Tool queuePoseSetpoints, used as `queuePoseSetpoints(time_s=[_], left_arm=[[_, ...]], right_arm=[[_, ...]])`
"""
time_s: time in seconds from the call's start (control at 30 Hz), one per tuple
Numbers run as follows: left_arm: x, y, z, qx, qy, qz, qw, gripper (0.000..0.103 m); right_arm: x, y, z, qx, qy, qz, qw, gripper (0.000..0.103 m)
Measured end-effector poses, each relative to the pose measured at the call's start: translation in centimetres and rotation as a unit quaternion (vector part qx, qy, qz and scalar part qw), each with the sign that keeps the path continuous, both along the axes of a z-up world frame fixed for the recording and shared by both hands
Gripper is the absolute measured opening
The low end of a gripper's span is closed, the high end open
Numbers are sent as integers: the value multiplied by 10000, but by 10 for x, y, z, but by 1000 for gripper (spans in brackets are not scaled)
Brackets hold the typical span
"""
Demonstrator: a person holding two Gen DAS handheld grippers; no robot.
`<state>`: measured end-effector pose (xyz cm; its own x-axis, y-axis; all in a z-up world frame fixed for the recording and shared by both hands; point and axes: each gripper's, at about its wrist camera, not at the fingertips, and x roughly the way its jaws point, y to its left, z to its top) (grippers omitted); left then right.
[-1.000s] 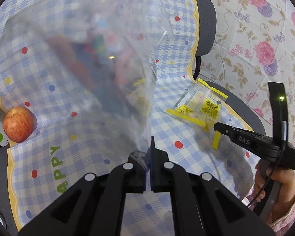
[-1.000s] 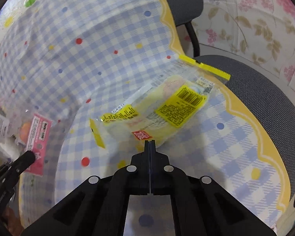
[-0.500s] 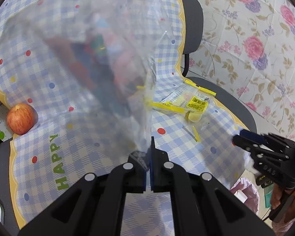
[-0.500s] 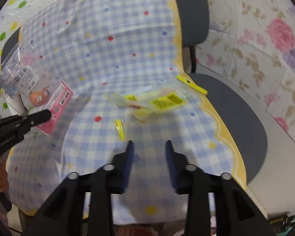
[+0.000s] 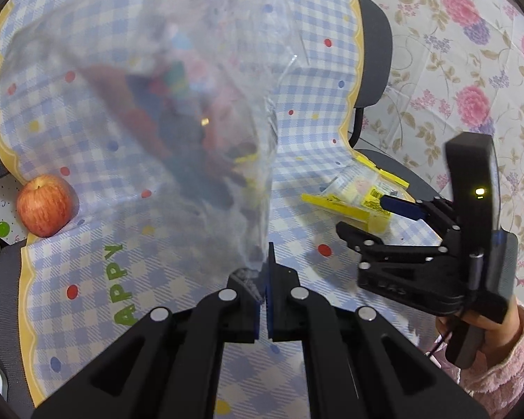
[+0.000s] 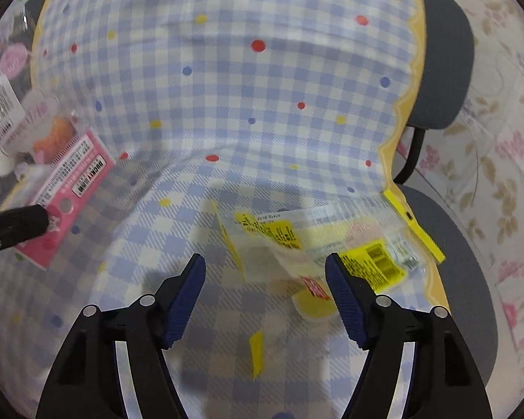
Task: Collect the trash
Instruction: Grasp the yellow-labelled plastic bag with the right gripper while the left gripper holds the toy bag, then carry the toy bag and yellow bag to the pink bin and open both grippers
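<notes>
My left gripper is shut on the edge of a clear plastic bag, which hangs in front of it with several wrappers inside. The same bag shows at the left of the right wrist view, next to the left gripper's finger. A torn yellow-and-clear wrapper lies on the checked cloth near its right edge. My right gripper hovers just above it with its jaws opening; the wrapper lies under the gap, not pressed. A small yellow strip lies nearer to me. The right gripper and wrapper also appear in the left wrist view.
A red apple rests at the cloth's left edge. The blue checked cloth drapes over a grey chair; its seat drops off to the right. Floral wallpaper is behind. A hand in a pink sleeve holds the right gripper.
The right gripper went from shut to wide open, pulled back from the wrapper, rolled, and came in over it again. The left gripper stayed shut on the bag.
</notes>
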<state>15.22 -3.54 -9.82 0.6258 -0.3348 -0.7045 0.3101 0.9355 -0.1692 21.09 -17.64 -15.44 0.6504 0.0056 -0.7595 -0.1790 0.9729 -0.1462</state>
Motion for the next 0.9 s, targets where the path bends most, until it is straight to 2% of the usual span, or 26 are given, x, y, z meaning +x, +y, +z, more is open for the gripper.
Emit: queuePoseSetpoints(time_s=[0.1, 0.13, 0.17, 0.2, 0.27, 0.37, 0.6, 0.8, 0.9], left_arm=[[3, -1, -3, -27, 35, 7, 10000, 0], [2, -2, -2, -33, 33, 2, 10000, 0], [1, -2, -1, -41, 20, -8, 10000, 0], [2, -2, -1, -35, 6, -16, 10000, 0], [-3, -2, 3, -36, -53, -51, 10000, 0], [-16, -2, 12, -53, -157, -114, 9998, 0], [-51, -19, 37, -135, -457, -494, 9976, 0], [-92, -50, 53, -131, -670, -1036, 9923, 0], [-116, -73, 57, -119, -730, -1392, 9875, 0]], right_arm=[[4, 7, -2, -360, -56, 71, 9993, 49], [3, 8, -1, -418, -75, 93, 9991, 34], [2, 9, 1, -445, -98, 104, 9989, 26], [-3, 9, 6, -448, -182, 112, 9988, 25], [-17, 3, 22, -345, -440, 63, 9984, 10], [-43, -14, 52, 82, -752, -102, 9971, 5], [-120, -62, 115, 884, -1268, -574, 9863, 3], [-194, -102, 132, 1552, -1361, -997, 9734, 3], [-227, -115, 133, 1566, -1431, -1247, 9692, 3]])
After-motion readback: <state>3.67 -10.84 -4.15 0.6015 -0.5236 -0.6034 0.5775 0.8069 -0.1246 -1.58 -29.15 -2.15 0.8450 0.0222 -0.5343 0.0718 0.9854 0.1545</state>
